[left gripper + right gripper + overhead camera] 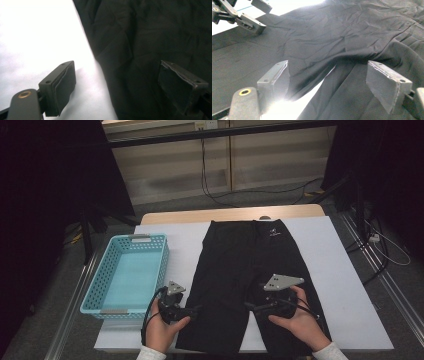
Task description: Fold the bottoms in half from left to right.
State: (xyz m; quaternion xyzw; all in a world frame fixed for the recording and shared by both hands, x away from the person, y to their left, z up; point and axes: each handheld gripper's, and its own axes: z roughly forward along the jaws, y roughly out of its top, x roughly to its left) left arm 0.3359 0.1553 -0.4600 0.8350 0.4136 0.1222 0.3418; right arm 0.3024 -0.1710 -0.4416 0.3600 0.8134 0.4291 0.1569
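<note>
Shorts: a pair of black shorts (240,270) lies flat on the white-covered bench (345,285), waistband at the far side, the two legs pointing toward the person; a small pale logo sits near the waistband
Shorts up close: in the right gripper view the cloth (324,37) is creased, and a bright wedge of the bench cover shows in the gap between the two legs
Left hand-held gripper: the left hand-held gripper (192,310) is at the outer edge of the left leg, near its hem; in the left gripper view (117,86) the jaws stand wide apart, one over the white cover and the other over the black cloth, with the edge of the leg running between them; the pads press on nothing
Right hand-held gripper: the right hand-held gripper (250,307) is over the inner part of the right leg, pointing toward the gap between the legs; in its own view (327,85) the jaws are spread wide above the cloth and grip nothing
Left gripper from afar: it shows at the top left corner of the right gripper view (255,16), jaws apart at the cloth's edge
Hands: the left hand (162,327) and the right hand (300,320) come in from the near edge, each around its gripper
Basket: a light blue plastic basket (97,287) with holed walls stands on the bench just left of the shorts, apart from them
</note>
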